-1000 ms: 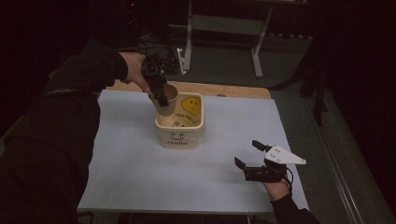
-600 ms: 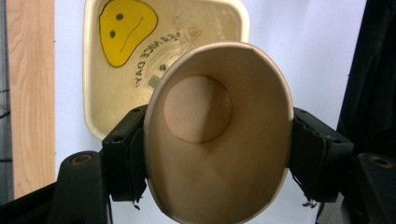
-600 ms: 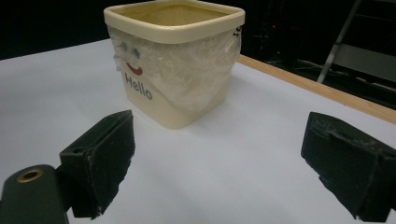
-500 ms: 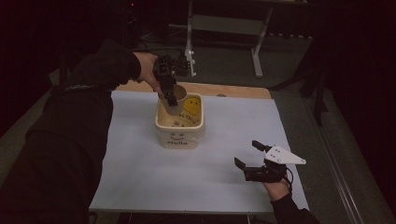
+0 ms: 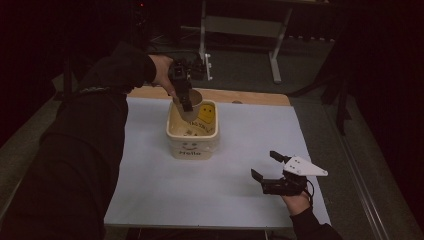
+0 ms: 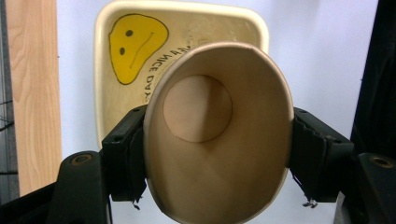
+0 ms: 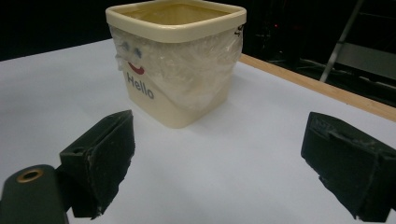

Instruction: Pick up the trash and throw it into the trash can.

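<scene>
A cream square tub (image 5: 192,145) with "Hello" on its side and a yellow smiley inside stands mid-table. My left gripper (image 5: 184,101) hangs over the tub's far left corner, shut on a brown paper cup (image 5: 190,102). In the left gripper view the cup (image 6: 215,140) is empty, squeezed oval between the jaws, its mouth facing the camera, with the tub (image 6: 116,70) below it. My right gripper (image 5: 266,167) rests open near the table's front right. In the right gripper view the tub (image 7: 177,60) stands ahead of the open jaws, nothing between them.
A pale blue mat (image 5: 150,195) covers the table, with a wooden strip (image 5: 250,97) along the far edge. A metal stand (image 5: 272,55) is on the dark floor beyond. The person's dark left sleeve (image 5: 90,130) reaches over the table's left side.
The left gripper with the cup has moved a little away from me over the tub, and the left arm leans further in. The right gripper has stayed put.
</scene>
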The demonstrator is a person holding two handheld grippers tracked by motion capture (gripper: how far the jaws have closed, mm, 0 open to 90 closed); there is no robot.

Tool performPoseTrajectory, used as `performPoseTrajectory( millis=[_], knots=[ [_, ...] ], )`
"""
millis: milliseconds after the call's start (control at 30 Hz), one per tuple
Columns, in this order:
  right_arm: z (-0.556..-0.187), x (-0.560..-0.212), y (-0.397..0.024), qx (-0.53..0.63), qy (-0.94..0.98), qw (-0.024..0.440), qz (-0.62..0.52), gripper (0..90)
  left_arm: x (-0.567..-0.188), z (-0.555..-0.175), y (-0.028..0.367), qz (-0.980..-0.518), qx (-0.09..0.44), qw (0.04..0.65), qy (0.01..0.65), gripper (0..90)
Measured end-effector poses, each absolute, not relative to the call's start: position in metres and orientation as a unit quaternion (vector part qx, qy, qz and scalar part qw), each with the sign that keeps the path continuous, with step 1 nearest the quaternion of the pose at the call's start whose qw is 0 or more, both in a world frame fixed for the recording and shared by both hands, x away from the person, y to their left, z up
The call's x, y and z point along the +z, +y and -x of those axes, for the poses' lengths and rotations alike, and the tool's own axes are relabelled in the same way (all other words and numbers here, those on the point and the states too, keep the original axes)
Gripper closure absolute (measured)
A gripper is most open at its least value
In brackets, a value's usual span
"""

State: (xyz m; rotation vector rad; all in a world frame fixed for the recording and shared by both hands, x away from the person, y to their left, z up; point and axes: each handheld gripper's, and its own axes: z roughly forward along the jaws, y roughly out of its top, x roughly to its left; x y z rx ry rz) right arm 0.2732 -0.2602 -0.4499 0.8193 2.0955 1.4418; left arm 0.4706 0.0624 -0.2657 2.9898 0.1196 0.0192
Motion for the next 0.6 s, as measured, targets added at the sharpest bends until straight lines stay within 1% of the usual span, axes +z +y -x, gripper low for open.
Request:
performPoseTrajectory(
  millis=[600],
  knots=[
    [-0.2736,-0.4509,-0.2601,0.523,0.765,0.229,-0.298,9.6,-0.2716,-0.4787,0.0618,-0.997,0.015,0.074,0.035,29.0]
  ],
)
